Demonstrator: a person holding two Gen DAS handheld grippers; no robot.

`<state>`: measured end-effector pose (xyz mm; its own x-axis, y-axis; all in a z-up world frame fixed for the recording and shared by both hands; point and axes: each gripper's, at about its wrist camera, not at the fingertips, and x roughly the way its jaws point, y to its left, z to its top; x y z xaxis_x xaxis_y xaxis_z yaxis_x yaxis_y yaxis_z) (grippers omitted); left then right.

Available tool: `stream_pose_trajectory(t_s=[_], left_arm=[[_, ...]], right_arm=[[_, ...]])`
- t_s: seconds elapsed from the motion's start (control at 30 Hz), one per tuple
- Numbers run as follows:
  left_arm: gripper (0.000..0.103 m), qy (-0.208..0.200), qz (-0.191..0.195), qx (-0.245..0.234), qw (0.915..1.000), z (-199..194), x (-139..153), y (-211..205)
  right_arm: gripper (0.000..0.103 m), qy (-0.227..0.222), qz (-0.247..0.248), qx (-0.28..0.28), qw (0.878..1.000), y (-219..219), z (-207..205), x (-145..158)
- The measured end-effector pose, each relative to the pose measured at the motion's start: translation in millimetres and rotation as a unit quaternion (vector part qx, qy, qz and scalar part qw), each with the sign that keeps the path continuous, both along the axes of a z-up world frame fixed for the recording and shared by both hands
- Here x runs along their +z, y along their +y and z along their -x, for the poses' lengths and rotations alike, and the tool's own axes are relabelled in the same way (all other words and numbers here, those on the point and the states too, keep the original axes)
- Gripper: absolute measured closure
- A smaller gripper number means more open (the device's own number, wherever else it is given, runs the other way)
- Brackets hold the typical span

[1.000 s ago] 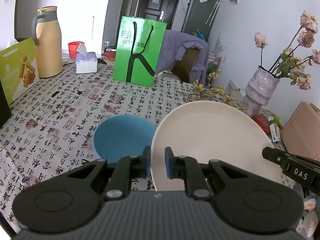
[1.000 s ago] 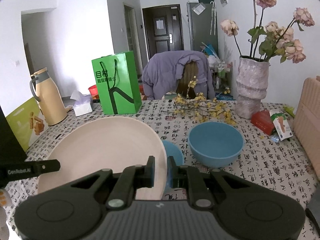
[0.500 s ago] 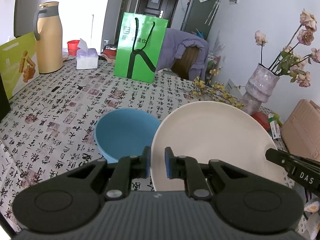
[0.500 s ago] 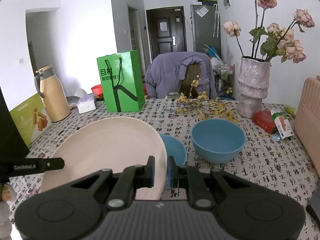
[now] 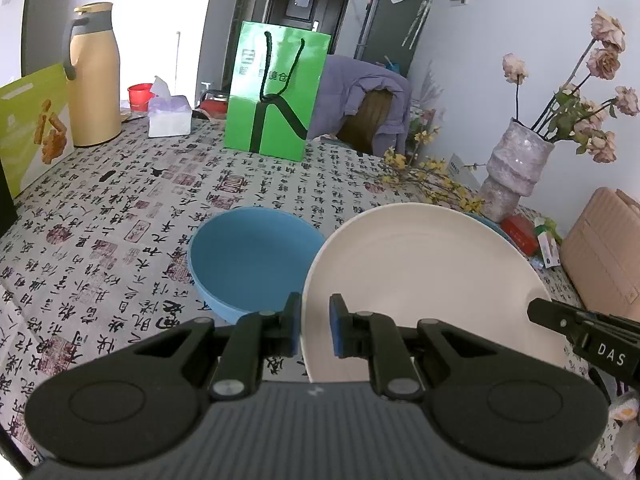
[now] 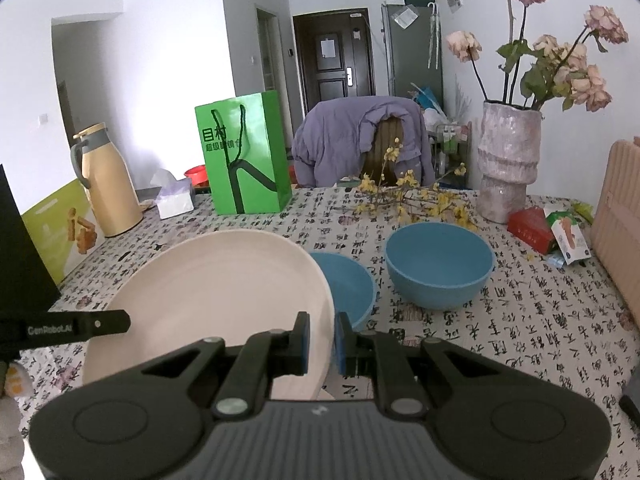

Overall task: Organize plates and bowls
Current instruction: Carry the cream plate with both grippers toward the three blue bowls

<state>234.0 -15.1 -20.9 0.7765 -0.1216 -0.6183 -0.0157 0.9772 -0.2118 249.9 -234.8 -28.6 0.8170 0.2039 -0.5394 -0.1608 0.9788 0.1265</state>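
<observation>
A large cream plate (image 5: 420, 280) is held off the table between both grippers. My left gripper (image 5: 314, 320) is shut on its left rim, and my right gripper (image 6: 322, 336) is shut on its right rim. The same plate (image 6: 216, 292) fills the left of the right wrist view. A small blue bowl (image 5: 248, 256) stands on the tablecloth just beyond the plate's edge. In the right wrist view the plate partly covers this small bowl (image 6: 344, 284). A bigger blue bowl (image 6: 438, 264) stands to its right.
A green paper bag (image 6: 244, 152), a tan thermos jug (image 5: 94, 76) and a tissue box (image 5: 168, 116) stand at the back. A vase of dried flowers (image 6: 508, 160), yellow sprigs (image 6: 412, 196), a red box (image 6: 530, 226) and a pink case (image 5: 604, 252) crowd the right.
Both grippers keep their pinch on the plate. The views have shifted only slightly, and a little more of the small blue bowl shows beside the plate's rim.
</observation>
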Motion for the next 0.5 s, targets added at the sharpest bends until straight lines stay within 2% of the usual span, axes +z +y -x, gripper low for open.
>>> stream_pose_trajectory(t_s=[0.5], left_arm=[[0.088,0.005,0.001,-0.009,1.0,3.4,-13.0,1.1]], right_arm=[[0.09,0.008,-0.008,0.001,1.0,-0.9,5.6,-16.0]])
